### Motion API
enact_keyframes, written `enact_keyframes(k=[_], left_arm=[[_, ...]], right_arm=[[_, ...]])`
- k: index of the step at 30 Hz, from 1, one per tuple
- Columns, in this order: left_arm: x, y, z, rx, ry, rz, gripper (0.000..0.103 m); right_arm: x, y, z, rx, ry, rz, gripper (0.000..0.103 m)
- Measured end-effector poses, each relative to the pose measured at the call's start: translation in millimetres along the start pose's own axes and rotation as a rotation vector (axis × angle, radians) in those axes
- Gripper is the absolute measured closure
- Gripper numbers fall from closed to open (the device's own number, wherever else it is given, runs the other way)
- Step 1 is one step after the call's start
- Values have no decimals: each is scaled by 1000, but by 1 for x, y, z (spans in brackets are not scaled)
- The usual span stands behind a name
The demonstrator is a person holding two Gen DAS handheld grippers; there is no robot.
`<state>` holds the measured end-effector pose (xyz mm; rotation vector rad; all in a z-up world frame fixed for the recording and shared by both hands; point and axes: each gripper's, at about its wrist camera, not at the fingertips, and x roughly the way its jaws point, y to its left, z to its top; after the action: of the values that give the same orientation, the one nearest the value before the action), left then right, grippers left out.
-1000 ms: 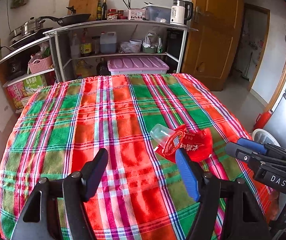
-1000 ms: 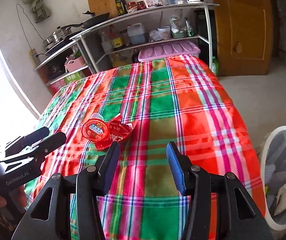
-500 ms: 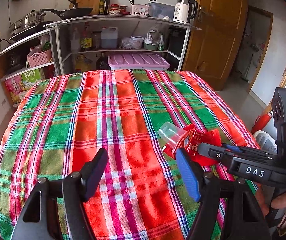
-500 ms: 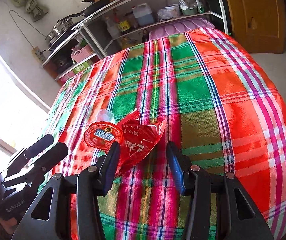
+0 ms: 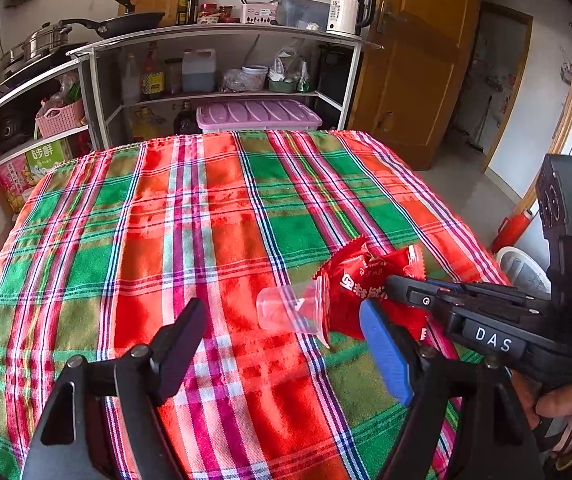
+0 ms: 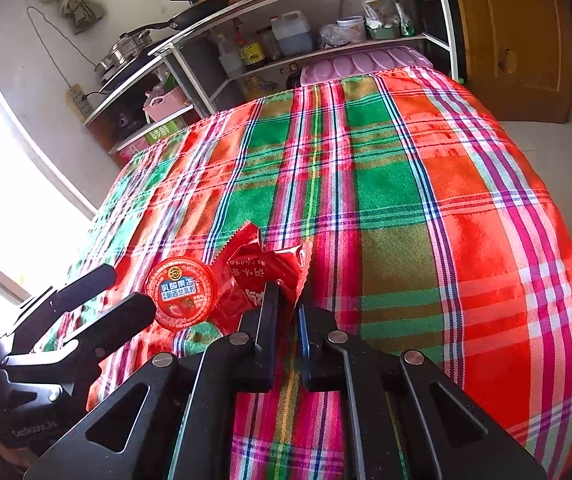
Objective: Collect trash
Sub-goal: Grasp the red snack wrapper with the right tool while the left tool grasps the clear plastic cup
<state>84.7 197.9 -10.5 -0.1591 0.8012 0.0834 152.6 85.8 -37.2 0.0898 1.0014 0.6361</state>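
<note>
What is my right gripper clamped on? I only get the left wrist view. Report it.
Observer: The right gripper has just been closing; its jaws are now shut on the near edge of the red wrapper.
Operator: Describe the cup's lid.
Observer: The cup has a red foil lid with a blue label, facing the right camera.
Operator: Place my left gripper against it.
Observer: The left gripper has just been opening, with nothing between its jaws. Its tips sit just beside the lid; contact I cannot tell.
</note>
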Motion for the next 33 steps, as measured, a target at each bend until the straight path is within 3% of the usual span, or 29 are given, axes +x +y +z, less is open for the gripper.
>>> enact_keyframes(k=[6, 9, 17, 24, 33], left_arm=[[19, 3, 3, -6, 35, 72, 21], [29, 7, 1, -26, 64, 45, 21], [35, 7, 3, -37, 56, 22, 22], [37, 7, 2, -31, 65, 20, 55], [35, 8, 1, -29, 57, 25, 56]], right_arm=[[-1, 1, -1, -9, -3, -10, 94], [0, 0, 0, -6, -2, -7, 94], [1, 1, 0, -6, 2, -9, 94], [1, 1, -1, -8, 1, -11, 94], [1, 0, -1, -8, 1, -10, 94]])
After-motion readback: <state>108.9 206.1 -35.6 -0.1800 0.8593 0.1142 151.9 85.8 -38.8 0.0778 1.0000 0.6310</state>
